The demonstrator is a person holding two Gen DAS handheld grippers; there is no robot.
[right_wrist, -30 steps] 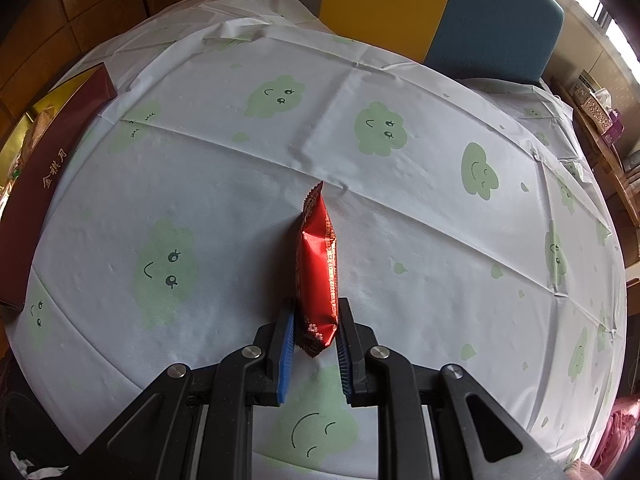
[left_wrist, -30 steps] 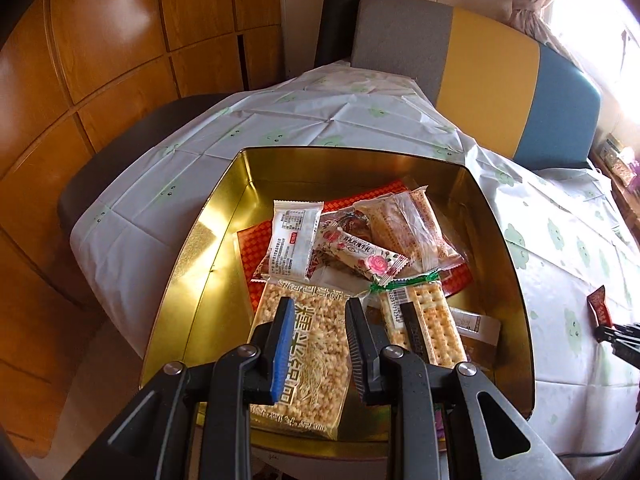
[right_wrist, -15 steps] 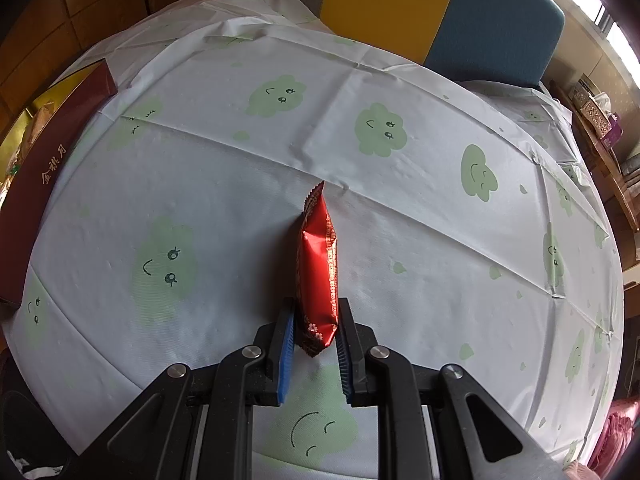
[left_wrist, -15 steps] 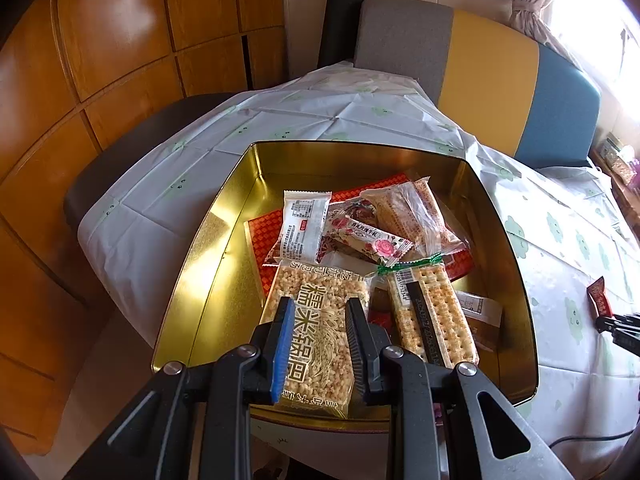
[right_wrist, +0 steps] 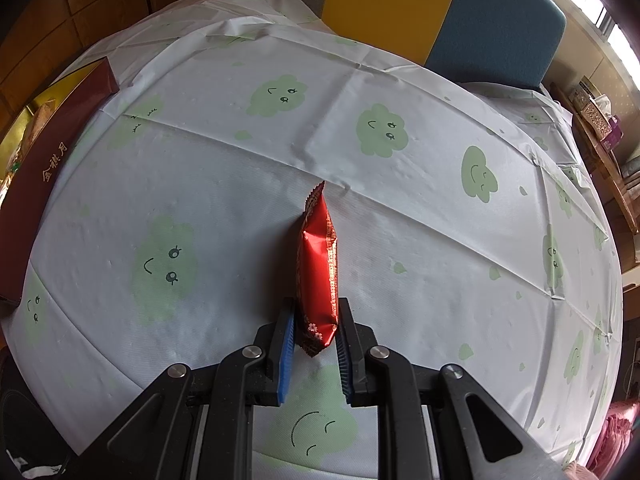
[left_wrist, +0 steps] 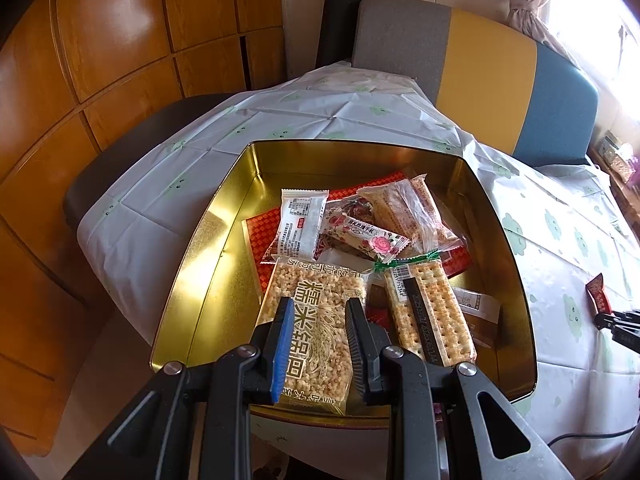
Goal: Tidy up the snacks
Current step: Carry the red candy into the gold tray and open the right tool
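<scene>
Right gripper: the right gripper (right_wrist: 316, 330) pinched the near end of a red foil snack packet (right_wrist: 318, 264) between its two pads; the packet stood on edge, its far crimped end pointing away over the table.
Red packet's place: it was over the middle of the white tablecloth (right_wrist: 400, 240) with green cloud faces, well apart from the tin at the left edge; in the left wrist view it showed small at the far right (left_wrist: 598, 294).
Left gripper: the left gripper (left_wrist: 320, 344) hung over the near part of the gold tin (left_wrist: 208, 264), its jaws partly spread and nothing pressed between them.
Puffed rice bar: a clear-wrapped puffed rice bar (left_wrist: 316, 320) lay in the tin under the left gripper's fingers.
Crackers: a pack of square crackers (left_wrist: 430, 312) lay just right of the rice bar.
Other snacks: farther in lay a white sachet (left_wrist: 300, 226), a rose-printed packet (left_wrist: 368, 236) and a clear bag of biscuits (left_wrist: 408, 208), overlapping on a red patterned sheet (left_wrist: 264, 232).
Tin's outside: its dark red wall (right_wrist: 44, 168) carried gold characters.
Background: a chair (left_wrist: 492, 76) in grey, yellow and blue stood at the far side of the table.
</scene>
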